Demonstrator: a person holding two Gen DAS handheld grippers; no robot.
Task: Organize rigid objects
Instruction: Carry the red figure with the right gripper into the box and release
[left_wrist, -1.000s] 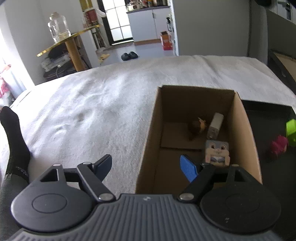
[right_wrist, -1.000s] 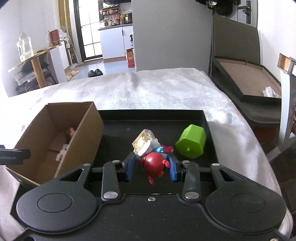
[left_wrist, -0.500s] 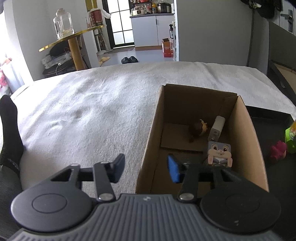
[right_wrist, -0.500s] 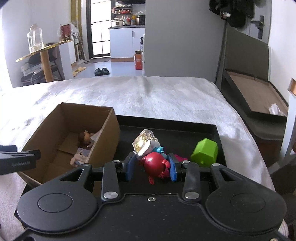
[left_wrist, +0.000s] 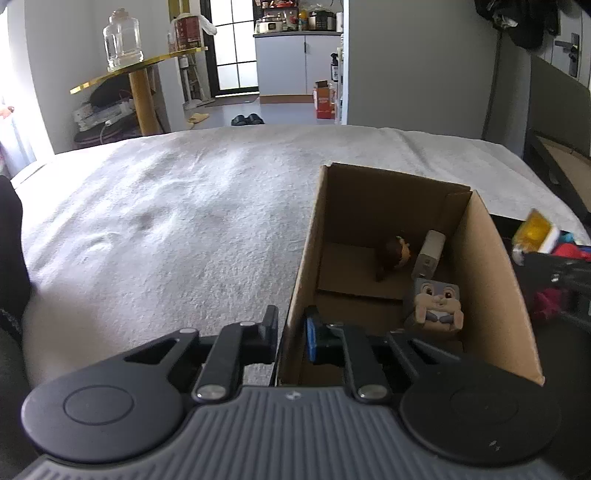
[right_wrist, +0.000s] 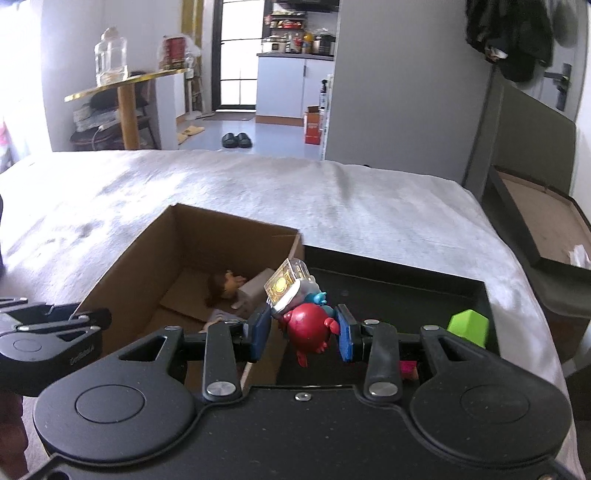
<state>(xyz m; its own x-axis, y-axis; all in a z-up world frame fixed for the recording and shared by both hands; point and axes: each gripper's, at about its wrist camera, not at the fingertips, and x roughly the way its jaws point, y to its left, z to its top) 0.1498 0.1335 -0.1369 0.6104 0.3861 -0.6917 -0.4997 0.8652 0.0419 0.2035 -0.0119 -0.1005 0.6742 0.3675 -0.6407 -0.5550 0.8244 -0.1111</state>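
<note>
Right claw (right_wrist: 301, 332) pinching red round toy figure (right_wrist: 306, 330), left claw (left_wrist: 291, 332) clamped on cardboard box (left_wrist: 495, 295) wall

Both wrist views look forward, close over the shared cardboard box (left_wrist: 491, 280).

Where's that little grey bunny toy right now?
The grey bunny toy sits inside the cardboard box, against its right wall at the near end, just in front of a small beige block in the left wrist view.
</note>
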